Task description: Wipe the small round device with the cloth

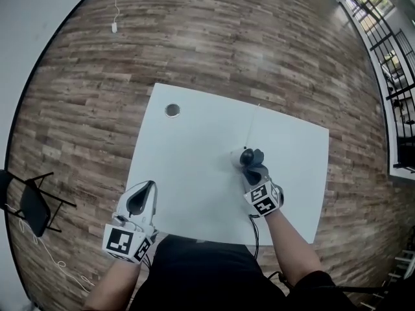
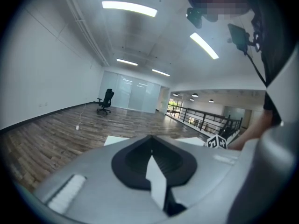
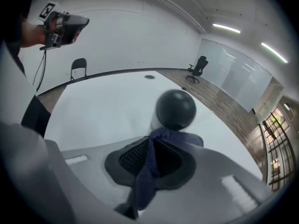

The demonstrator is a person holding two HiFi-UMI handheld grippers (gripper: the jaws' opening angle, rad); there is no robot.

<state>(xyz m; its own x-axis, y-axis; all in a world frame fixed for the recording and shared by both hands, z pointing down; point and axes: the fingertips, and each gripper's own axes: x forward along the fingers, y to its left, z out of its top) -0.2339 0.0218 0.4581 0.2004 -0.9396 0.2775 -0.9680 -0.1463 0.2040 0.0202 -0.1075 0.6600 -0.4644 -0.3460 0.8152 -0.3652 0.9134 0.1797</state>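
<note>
The wiping looks to be under way, not finished. The cloth [image 3: 145, 169] lies against the near side of the small round device [image 3: 175, 109], a dark ball on a pale base that stands right of centre on the white bench [image 1: 194, 148]. How much of the ball has been gone over cannot be told; its top and far side are bare of cloth at this moment.

The left tongs [image 1: 148, 186] sit at the lower left of the head view, over the bench's near corner and well apart from the device. Their jaws are together with nothing between them.

The right tongs [image 3: 150, 141] point down at the device. Their jaws are clamped on a fold of the dark blue cloth, and its bunched free end touches the ball.
</note>
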